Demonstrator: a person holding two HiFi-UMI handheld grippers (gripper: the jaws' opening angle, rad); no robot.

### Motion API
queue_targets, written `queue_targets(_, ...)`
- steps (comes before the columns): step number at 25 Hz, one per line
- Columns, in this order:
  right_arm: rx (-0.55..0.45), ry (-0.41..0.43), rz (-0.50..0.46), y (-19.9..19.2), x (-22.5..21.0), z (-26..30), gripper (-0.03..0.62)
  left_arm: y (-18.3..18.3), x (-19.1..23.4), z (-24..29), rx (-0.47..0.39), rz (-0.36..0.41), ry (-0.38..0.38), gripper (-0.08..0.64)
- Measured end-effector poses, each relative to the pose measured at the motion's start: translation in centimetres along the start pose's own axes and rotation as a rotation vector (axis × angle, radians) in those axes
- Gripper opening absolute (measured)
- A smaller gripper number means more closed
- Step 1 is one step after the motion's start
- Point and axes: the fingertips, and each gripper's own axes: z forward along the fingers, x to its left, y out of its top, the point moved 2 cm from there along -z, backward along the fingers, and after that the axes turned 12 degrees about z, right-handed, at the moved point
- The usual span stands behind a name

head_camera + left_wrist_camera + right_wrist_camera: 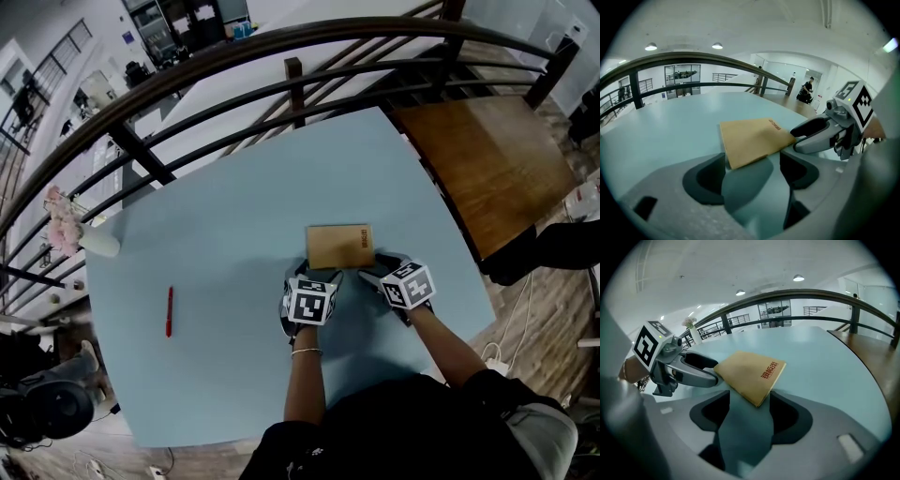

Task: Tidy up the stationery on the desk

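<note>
My head camera looks steeply down on the whole blue desk (234,234) from above its near edge. Each gripper camera sits low, close behind its jaws, facing the far railing (708,57); all three share the brown notebook (339,247).

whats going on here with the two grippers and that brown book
A person holds a gripper in each hand over a light blue table. The left gripper and the right gripper both sit at the near edge of a brown notebook that lies flat on the table. Both pairs of jaws stand open, each around a near corner, neither gripping it. A red pen lies off to the left, untouched.
</note>
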Motion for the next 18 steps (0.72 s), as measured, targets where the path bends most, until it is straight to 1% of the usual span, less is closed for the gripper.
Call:
queue_targets(4,0.013,0.020,-0.001,0.0,0.5,0.3,0.275,-0.1,-0.1,-0.1,0.017,-0.018,-0.008,0.364)
queue_targets(7,0.012,0.030,0.010,-0.2,0.6,0.2,0.275,-0.2,-0.2,-0.2,0.011,-0.037,-0.019,0.365)
queue_targets(10,0.017,0.044,0.009,-0.5,0.9,0.0,0.273,-0.4,-0.2,-0.5,0.014,-0.038,-0.026,0.365)
queue_targets(15,0.033,0.073,-0.006,-1.7,2.1,-0.9,0.263,-1.4,-0.9,-1.8,0.042,-0.028,-0.031,0.365)
queue_targets(18,0.040,0.095,-0.013,-2.7,2.8,-1.3,0.261,-2.1,-1.3,-2.6,0.031,-0.044,-0.025,0.365)
